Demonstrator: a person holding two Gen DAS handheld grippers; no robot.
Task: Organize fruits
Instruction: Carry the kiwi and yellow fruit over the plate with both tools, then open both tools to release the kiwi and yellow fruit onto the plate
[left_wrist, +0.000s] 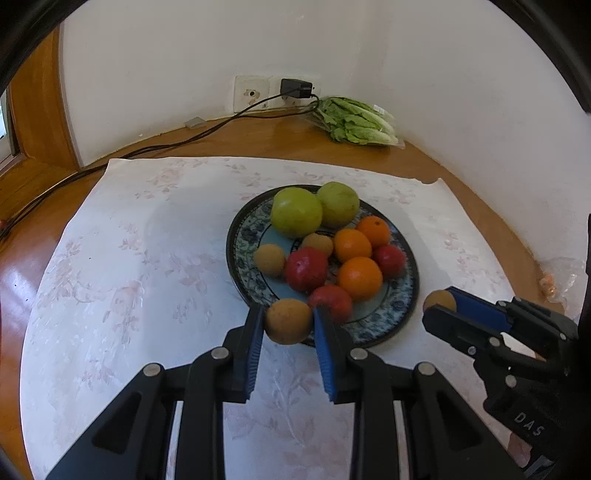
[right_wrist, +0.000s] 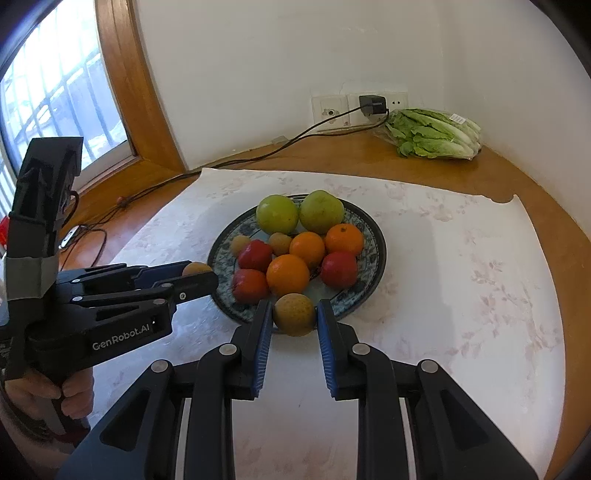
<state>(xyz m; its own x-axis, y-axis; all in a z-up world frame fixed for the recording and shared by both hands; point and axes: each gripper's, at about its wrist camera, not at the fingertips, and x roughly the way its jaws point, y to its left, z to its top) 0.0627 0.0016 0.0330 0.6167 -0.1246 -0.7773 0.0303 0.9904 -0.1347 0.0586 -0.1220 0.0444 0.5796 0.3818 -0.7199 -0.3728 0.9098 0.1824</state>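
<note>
A blue patterned plate (left_wrist: 236, 254) (right_wrist: 373, 236) sits on the cloth and carries two green apples (left_wrist: 295, 216), three oranges (left_wrist: 360, 278), three red fruits (left_wrist: 306, 268) and two small brown fruits (left_wrist: 269, 259). My left gripper (left_wrist: 289, 314) (right_wrist: 201, 273) is shut on another small brown fruit (left_wrist: 288, 322) (right_wrist: 197, 268), just above the plate's near-left rim. My right gripper (right_wrist: 294, 308) (left_wrist: 439, 304) is shut on a similar brown fruit (right_wrist: 294, 314) (left_wrist: 439, 300), at the plate's near edge. A hand (right_wrist: 74, 398) holds the left gripper's handle.
A white floral cloth (left_wrist: 147, 258) covers the wooden table (right_wrist: 554, 221). A bag of lettuce (left_wrist: 354, 120) (right_wrist: 436, 134) lies in the back corner. A charger (left_wrist: 295, 88) sits in a wall socket, its cable (left_wrist: 166, 146) trailing left. A window (right_wrist: 55, 103) is at left.
</note>
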